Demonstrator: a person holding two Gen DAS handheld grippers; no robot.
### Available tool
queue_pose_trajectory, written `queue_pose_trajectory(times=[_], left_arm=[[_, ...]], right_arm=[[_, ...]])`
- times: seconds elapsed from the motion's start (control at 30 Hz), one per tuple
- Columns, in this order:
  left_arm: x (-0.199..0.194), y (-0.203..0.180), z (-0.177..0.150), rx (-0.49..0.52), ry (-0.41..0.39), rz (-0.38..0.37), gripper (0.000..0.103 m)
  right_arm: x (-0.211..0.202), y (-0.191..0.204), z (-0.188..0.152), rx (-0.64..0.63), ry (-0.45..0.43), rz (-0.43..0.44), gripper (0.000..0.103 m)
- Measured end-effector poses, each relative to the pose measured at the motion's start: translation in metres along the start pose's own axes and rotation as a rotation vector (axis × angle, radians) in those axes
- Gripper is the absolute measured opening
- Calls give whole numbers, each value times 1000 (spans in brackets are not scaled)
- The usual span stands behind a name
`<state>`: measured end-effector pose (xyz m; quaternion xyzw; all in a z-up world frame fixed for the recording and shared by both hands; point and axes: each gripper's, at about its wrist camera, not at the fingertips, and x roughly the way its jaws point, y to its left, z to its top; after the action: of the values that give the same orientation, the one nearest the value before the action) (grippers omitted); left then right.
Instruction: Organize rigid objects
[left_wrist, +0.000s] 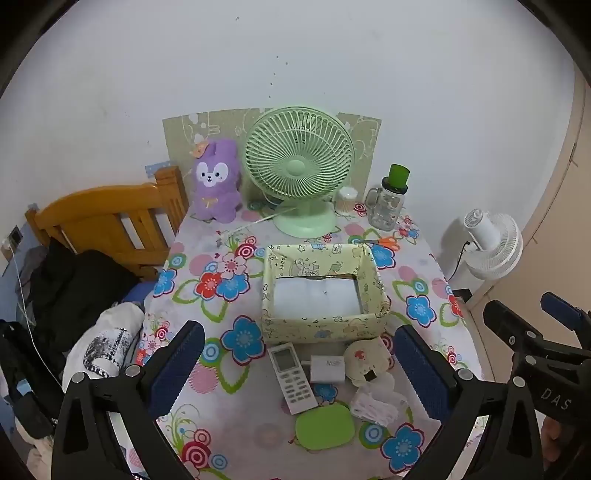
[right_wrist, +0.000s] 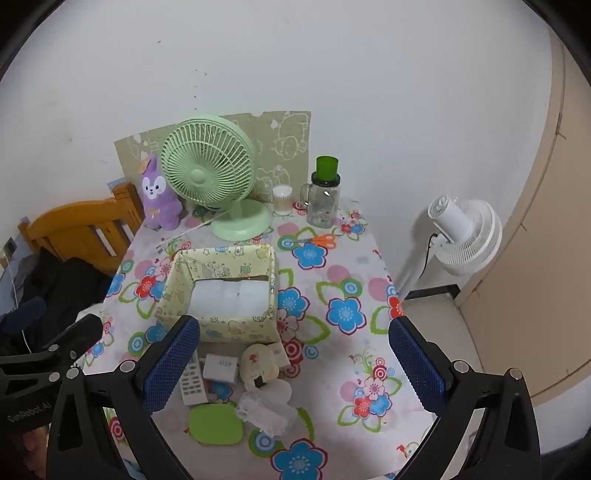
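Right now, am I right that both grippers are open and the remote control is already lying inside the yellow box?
Not quite: the remote control lies on the tablecloth in front of the yellow box, not inside it, as the left wrist view shows. Both the left gripper and the right gripper are open.

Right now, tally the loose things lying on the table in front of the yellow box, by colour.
White: 3 — remote control, small adapter box, lace bundle
Green: 1 — flat rounded case
Cream: 1 — round item with a red mark
Total: 5
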<state>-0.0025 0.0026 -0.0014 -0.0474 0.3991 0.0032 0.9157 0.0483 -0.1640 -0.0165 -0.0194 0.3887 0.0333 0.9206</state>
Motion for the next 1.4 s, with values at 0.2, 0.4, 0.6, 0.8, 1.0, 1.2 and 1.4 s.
queue_pose_trajectory(times=[0.2, 0.4, 0.6, 0.8, 1.0, 1.2, 1.4], left_arm=[[7, -9, 1, 27, 24, 47, 103], [14, -10, -2, 26, 42, 48, 103], [19, -6, -2, 24, 65, 49, 103], [25, -3, -8, 13, 86, 46, 103], [27, -2, -7, 11, 89, 44, 103], [26, -1, -7, 5, 75, 35, 103], [22, -2, -6, 8, 47, 43, 103]], right_arm=[[2, 2, 0, 4, 24, -22, 103], [-1, -4, -4, -6, 22, 3, 103], [7, 0, -5, -17, 29, 9, 103], [16, -1, -14, -8, 56, 31, 103], [19, -1, -16, -4, 67, 39, 103], [20, 1, -15, -11, 51, 44, 103], [14, 1, -13, -27, 6, 47, 103]])
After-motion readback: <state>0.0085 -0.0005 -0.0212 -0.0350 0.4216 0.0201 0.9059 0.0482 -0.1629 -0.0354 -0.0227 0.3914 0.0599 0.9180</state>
